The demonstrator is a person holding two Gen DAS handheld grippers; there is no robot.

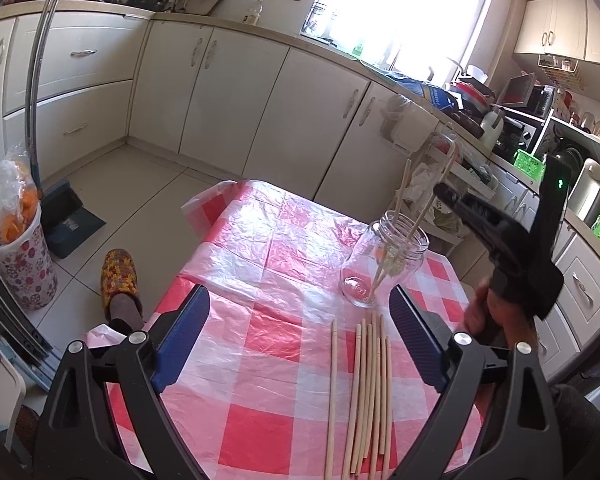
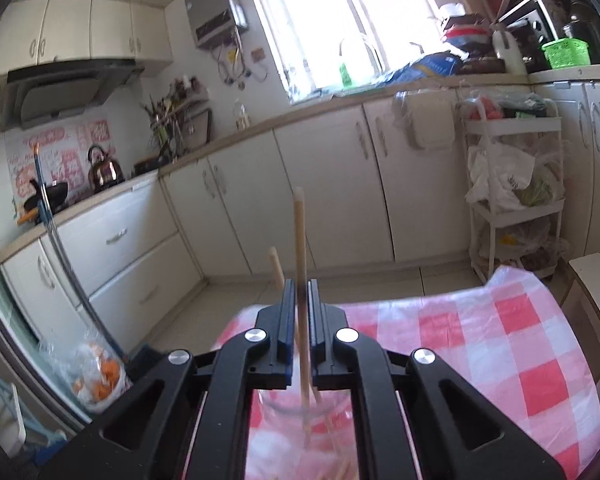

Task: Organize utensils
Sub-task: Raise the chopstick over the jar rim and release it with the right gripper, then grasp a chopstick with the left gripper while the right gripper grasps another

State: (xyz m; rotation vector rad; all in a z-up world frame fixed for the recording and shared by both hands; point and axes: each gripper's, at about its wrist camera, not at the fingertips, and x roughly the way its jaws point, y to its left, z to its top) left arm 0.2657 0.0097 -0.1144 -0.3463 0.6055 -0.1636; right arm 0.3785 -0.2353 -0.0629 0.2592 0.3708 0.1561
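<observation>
Strong daylight pours through the large kitchen window, which is blown out to white in both views. Glare shines on the glossy red-and-white checked plastic tablecloth. Fisheye distortion bends the cream cabinet doors, the corners darken, and the right wrist view is slightly motion-blurred.

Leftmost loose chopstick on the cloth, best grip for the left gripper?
Take the leftmost chopstick near its far end, coming straight down with fingers across its width. It lies flat, slightly apart from the bundle, so there is room on its left. The left gripper is open above it.
</observation>
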